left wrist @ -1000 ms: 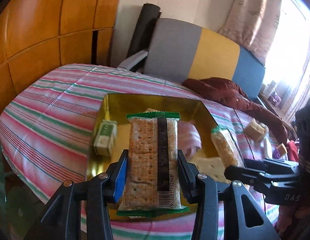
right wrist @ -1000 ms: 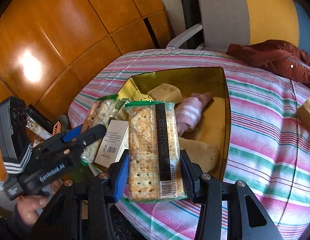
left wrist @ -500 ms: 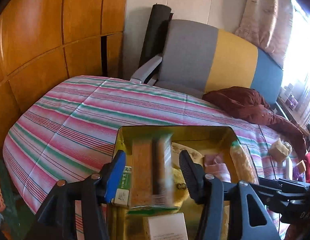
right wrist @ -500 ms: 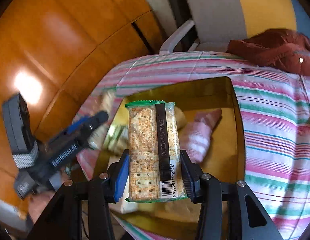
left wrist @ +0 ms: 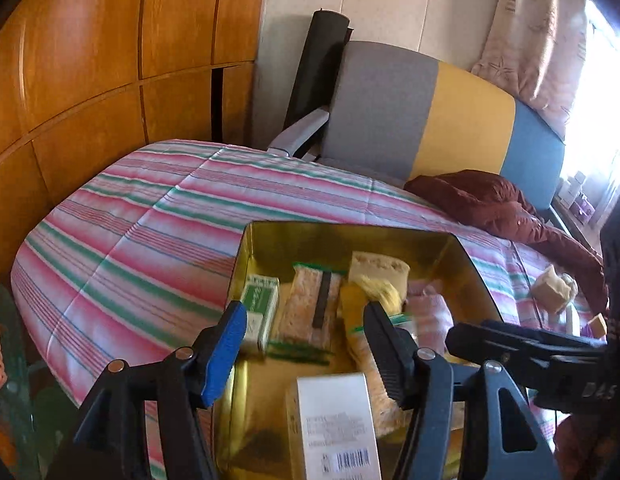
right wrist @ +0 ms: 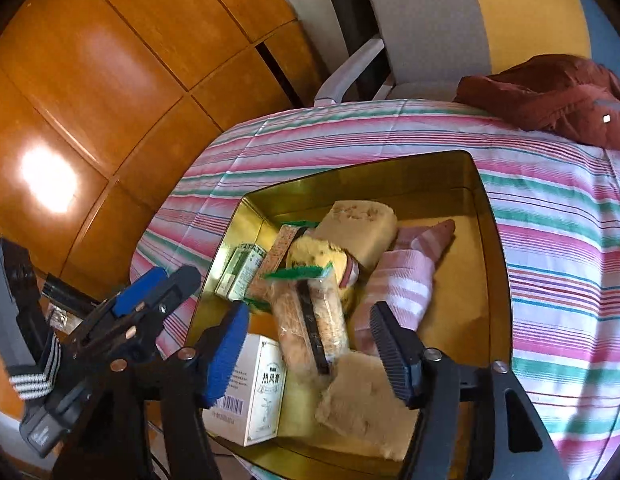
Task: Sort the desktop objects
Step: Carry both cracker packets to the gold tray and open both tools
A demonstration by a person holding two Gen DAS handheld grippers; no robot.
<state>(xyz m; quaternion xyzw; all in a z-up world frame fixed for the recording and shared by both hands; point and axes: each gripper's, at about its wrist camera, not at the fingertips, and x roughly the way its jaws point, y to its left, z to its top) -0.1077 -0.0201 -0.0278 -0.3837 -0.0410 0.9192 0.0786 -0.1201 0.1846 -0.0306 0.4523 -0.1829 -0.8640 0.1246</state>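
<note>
A gold tin tray (right wrist: pixel 485 216) sits on a pink, green and white striped tablecloth (right wrist: pixel 549 264), and everything is placed here against that tray. The right gripper (right wrist: pixel 306 344) hangs over the tray's near edge with its jaws opening; a cracker packet (right wrist: pixel 310 320) with a green sealed end lies between them, blurred, and the pads do not press on it. The left gripper (left wrist: pixel 306 340) stands over the tray's near-left part, its jaws likewise opening, with nothing pinched; a second cracker packet (left wrist: pixel 310 304) lies flat on the tray floor just beyond its fingertips. Inside the tray, a small green box (right wrist: pixel 240 270) rests against the left wall, a white box (right wrist: pixel 254 388) with a barcode sits in the near-left corner, a tan sponge block (right wrist: pixel 357 228) lies toward the far wall, another tan sponge (right wrist: pixel 361 400) lies at the near edge, and a rolled pink striped sock (right wrist: pixel 405 280) lies right of centre. A yellow, fuzzy thing (right wrist: pixel 317 256) sits between the far sponge and the blurred packet; what it is cannot be told. Outside the tray, on its far right side, a dark red jacket (right wrist: pixel 549 96) is heaped on the cloth.
</note>
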